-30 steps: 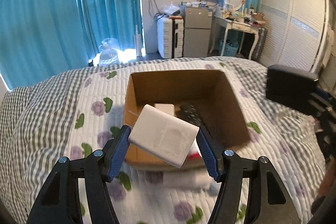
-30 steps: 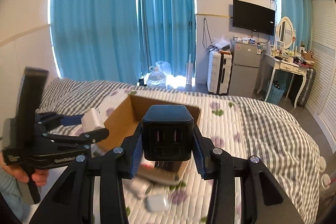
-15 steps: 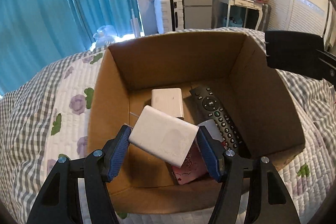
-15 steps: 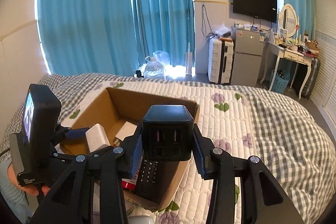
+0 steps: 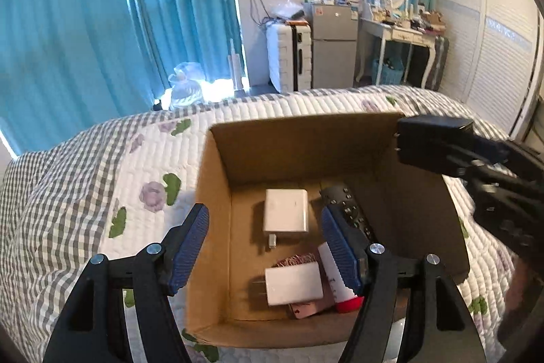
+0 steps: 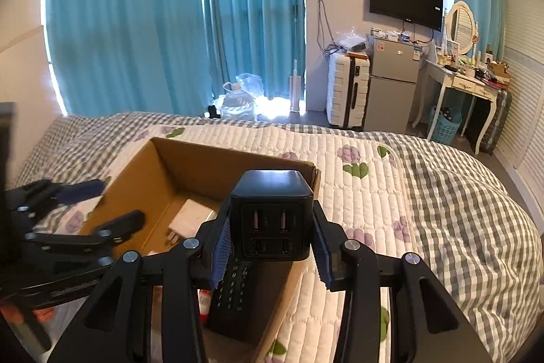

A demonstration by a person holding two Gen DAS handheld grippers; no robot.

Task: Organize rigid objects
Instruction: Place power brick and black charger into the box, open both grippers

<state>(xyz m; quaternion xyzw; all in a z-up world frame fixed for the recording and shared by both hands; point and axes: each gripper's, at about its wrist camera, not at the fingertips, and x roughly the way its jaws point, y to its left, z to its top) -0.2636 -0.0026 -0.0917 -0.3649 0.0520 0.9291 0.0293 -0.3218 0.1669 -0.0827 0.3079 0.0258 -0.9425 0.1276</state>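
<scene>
The bed (image 5: 102, 165) carries an open cardboard box (image 5: 217, 193), a ready bin for hard items. Above it the left tongs (image 5: 265, 247) are spreading, nothing between them; a white charger (image 5: 293, 282) lies on the box floor below. The right tongs (image 6: 270, 247) pinch a black charger (image 6: 272, 216) at the box's rim, seemingly next to go in. The remote (image 5: 346, 210) and a red-capped tube (image 5: 340, 281) are partly hidden.

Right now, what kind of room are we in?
Most likely a bedroom: a bed under a quilted floral and grey-checked bedspread, a white dressing table with an oval mirror, and long teal curtains.
</scene>
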